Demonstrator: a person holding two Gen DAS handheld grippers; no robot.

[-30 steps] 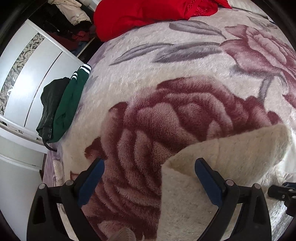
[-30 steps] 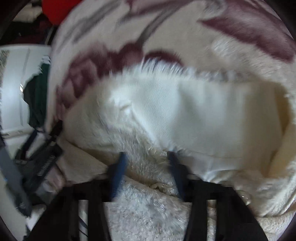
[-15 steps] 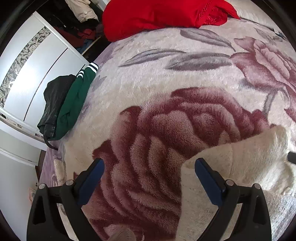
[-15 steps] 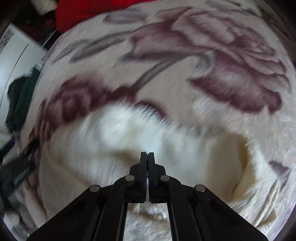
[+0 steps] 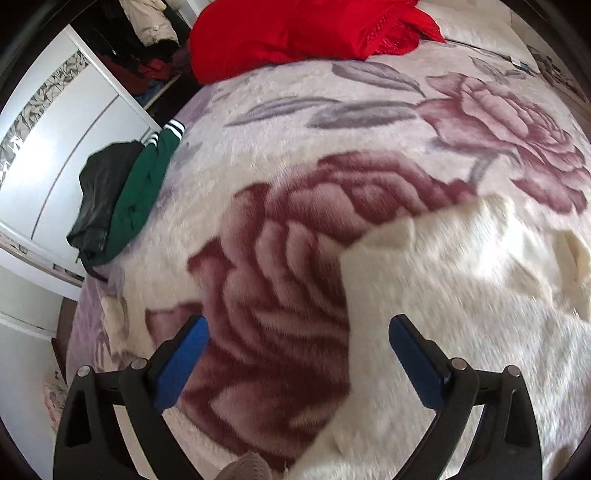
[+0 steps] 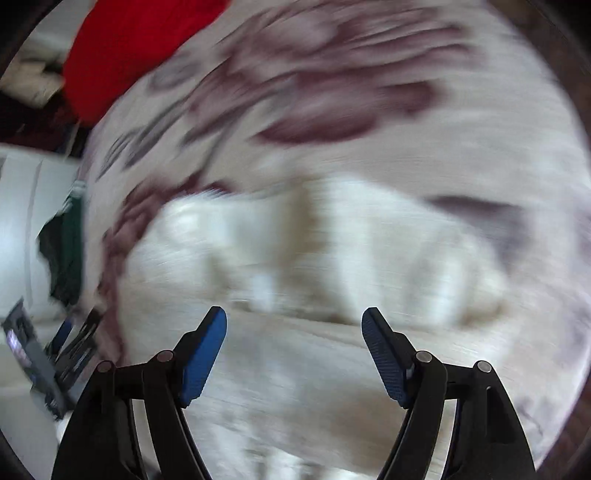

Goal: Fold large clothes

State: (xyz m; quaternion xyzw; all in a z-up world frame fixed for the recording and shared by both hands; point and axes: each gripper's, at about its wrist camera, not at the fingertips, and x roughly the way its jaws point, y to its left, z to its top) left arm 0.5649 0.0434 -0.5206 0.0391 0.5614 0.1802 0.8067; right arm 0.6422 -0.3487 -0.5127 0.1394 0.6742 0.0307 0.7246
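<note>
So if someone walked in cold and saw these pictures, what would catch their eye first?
Probably the bed's plush blanket with its huge dark-red roses, filling both views. Next, the bright red fabric heaped at the far edge, and the fluffy cream garment lying on the blanket near the cameras. Both the left gripper and right gripper hang above it with jaws open and empty.

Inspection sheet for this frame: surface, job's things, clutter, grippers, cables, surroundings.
Surface: bed covered by a plush rose-print blanket.
Job's things: cream fleece garment lying on the blanket, partly folded; fold state unclear in the blur.
Clutter: red fabric heap at the far end; green jacket and a black garment at the bed's edge.
Grippers: left gripper open, empty; right gripper open after its jaws have just been opening, nothing between them.
Cables: nothing seen.
Surroundings: white wardrobe doors; clothes piled beyond.
</note>
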